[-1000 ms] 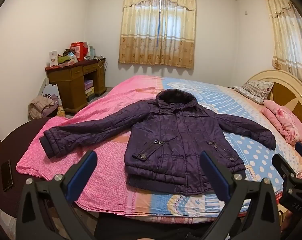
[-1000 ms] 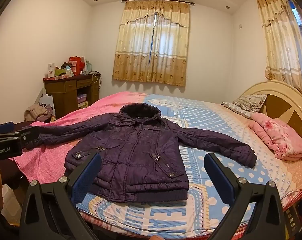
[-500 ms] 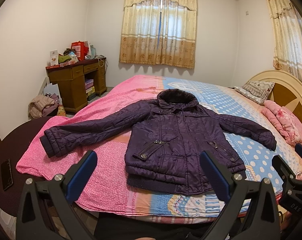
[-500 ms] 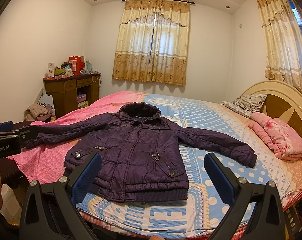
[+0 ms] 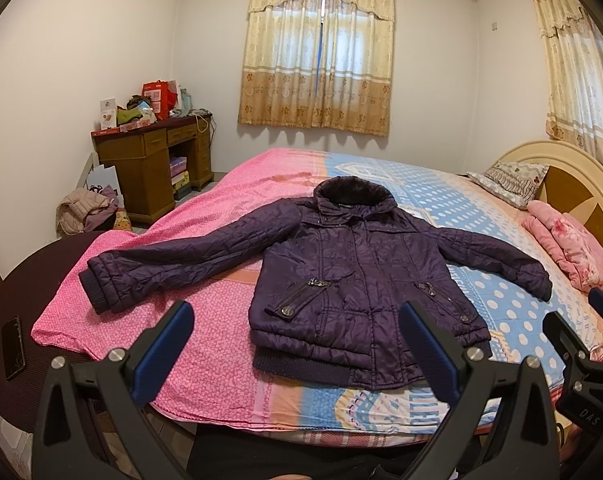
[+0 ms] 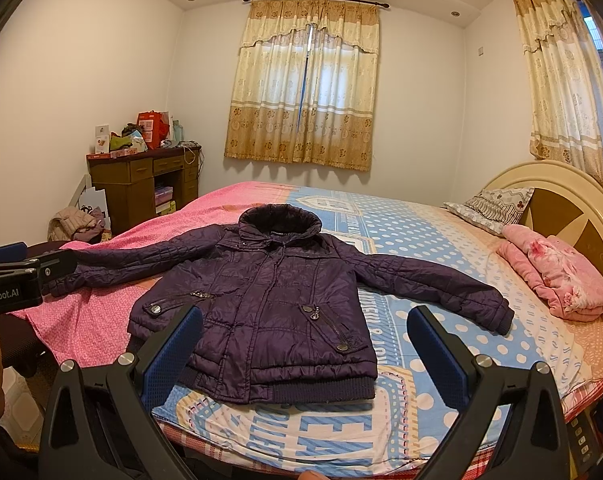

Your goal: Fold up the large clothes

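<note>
At the far left of the left wrist view a dark phone (image 5: 12,347) lies on a dark surface beside the bed (image 5: 221,360), well clear of the work, and at upper left a wooden desk (image 5: 149,160) stacked with boxes stands against the wall. Moving toward the centre, the purple jacket (image 5: 361,280) lies face up on the bed's bedspread, hem toward the near edge and collar away, with both sleeves spread wide; this flat, open layout looks meant to give each sleeve a clear fold line. The left hand-held gripper (image 5: 297,344) hovers at the lower centre short of the hem, jaws wide apart and empty, probably lined up for a first grab. In the right wrist view the right hand-held gripper (image 6: 305,344) likewise hangs open before the hem, holding nothing. At the right, a folded pink blanket (image 6: 557,276) and a pillow (image 6: 489,208) sit by the headboard, apart from the jacket.
</note>
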A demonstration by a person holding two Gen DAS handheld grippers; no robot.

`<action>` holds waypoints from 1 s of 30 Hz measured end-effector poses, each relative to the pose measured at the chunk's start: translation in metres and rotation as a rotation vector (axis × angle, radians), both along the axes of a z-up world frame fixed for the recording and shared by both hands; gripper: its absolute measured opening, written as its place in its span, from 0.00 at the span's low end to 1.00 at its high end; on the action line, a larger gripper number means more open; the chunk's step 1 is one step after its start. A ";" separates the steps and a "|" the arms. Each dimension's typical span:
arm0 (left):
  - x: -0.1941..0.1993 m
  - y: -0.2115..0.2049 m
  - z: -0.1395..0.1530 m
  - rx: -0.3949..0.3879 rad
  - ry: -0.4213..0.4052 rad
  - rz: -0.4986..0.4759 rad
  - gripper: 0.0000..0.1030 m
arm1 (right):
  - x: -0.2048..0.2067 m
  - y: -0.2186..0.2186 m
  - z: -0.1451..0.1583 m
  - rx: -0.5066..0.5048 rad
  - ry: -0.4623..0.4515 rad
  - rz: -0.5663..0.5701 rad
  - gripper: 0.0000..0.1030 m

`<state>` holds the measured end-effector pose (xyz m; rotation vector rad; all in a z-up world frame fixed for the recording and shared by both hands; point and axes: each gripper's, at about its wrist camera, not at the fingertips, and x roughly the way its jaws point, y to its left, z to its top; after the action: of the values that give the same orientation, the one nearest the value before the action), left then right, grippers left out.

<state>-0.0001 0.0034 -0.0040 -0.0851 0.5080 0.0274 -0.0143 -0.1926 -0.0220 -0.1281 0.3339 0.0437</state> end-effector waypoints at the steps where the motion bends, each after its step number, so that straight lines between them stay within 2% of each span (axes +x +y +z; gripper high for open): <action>1: 0.000 0.000 0.000 0.000 0.000 0.000 1.00 | 0.000 0.000 0.000 0.001 0.000 0.001 0.99; 30: -0.001 -0.006 -0.009 -0.001 0.000 -0.012 1.00 | 0.000 0.004 -0.004 0.000 0.008 0.008 0.99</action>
<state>-0.0015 -0.0029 -0.0130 -0.0831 0.5086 0.0150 -0.0145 -0.1889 -0.0256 -0.1290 0.3413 0.0526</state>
